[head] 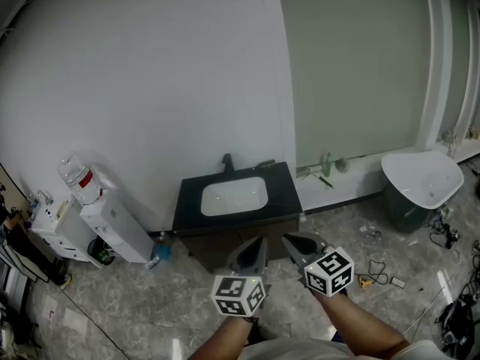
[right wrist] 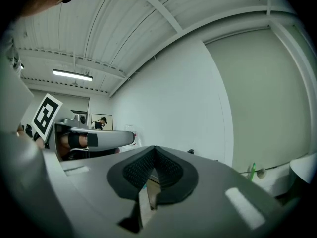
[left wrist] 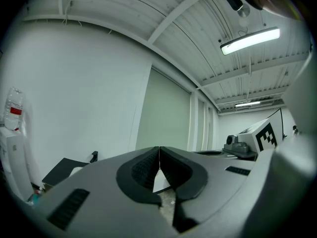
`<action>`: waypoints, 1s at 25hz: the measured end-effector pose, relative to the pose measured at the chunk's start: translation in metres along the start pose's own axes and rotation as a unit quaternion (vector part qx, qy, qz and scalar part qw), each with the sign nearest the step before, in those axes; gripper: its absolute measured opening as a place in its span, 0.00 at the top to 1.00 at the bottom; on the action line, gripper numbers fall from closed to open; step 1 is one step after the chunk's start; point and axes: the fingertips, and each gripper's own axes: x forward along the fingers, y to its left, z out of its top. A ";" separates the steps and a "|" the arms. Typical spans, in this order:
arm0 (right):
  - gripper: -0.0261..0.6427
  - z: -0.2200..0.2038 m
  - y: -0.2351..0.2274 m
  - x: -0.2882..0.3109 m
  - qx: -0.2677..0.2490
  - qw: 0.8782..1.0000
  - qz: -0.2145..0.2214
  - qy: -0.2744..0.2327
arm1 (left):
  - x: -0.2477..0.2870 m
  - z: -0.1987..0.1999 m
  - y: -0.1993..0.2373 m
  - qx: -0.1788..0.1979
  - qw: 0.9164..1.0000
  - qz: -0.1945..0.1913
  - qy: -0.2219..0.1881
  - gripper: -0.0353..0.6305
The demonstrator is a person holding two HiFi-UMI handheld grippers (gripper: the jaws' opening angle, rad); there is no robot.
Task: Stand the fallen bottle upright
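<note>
Grey marbled floor runs up to a plain white wall. Against the wall stands a black vanity top with a white oval basin, a black tap behind it. To its left is a white water dispenser with an upturned clear jug.

A small blue plastic bottle is on the floor between the dispenser's foot and the vanity cabinet. It is too small to tell how it lies. A slim green bottle stands upright on the white ledge to the right of the vanity.

Left gripper and right gripper are held level, side by side, in front of the vanity. Each has its jaws pressed together with nothing between them. Both are well apart from the blue bottle.
</note>
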 end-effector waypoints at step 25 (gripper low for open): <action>0.93 -0.021 -0.057 0.248 0.014 0.999 -0.023 0.041 | 0.111 0.003 0.236 -0.018 0.997 -0.064 0.048 0.94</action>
